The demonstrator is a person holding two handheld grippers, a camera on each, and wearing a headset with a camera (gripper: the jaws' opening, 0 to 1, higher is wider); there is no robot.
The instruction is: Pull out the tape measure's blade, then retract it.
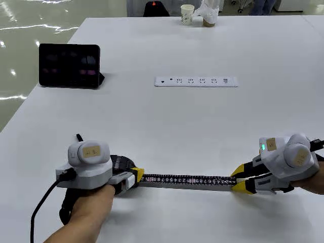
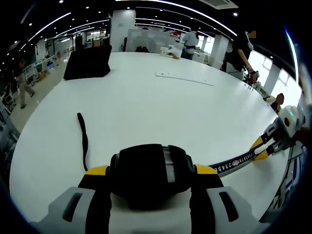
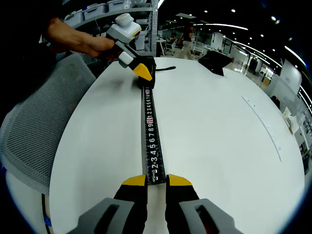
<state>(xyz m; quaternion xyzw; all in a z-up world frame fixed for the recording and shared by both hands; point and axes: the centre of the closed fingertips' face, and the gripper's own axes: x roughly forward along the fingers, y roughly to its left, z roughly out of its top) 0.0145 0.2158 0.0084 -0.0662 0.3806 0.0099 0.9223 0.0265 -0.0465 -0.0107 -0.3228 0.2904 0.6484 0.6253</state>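
A black tape measure case (image 1: pixel 121 171) lies on the white table (image 1: pixel 202 126) at the near left, and my left gripper (image 1: pixel 132 177) is shut around it. In the left gripper view the case (image 2: pixel 146 168) sits between the yellow-tipped jaws of that gripper (image 2: pixel 151 170), with its black wrist strap (image 2: pixel 83 139) lying on the table. The dark numbered blade (image 1: pixel 187 180) runs flat along the table to the right. My right gripper (image 1: pixel 239 179) is shut on the blade's end. In the right gripper view the blade (image 3: pixel 150 131) stretches from my right gripper (image 3: pixel 156 181) to the case (image 3: pixel 149 75).
A black tablet on a stand (image 1: pixel 69 65) is at the far left, near the table's left edge. A white power strip (image 1: pixel 196 81) lies mid-table. A paper cup (image 1: pixel 187 14) and a crumpled bag (image 1: pixel 208 12) stand at the far edge. A grey mesh chair (image 3: pixel 39 136) is beside the near edge.
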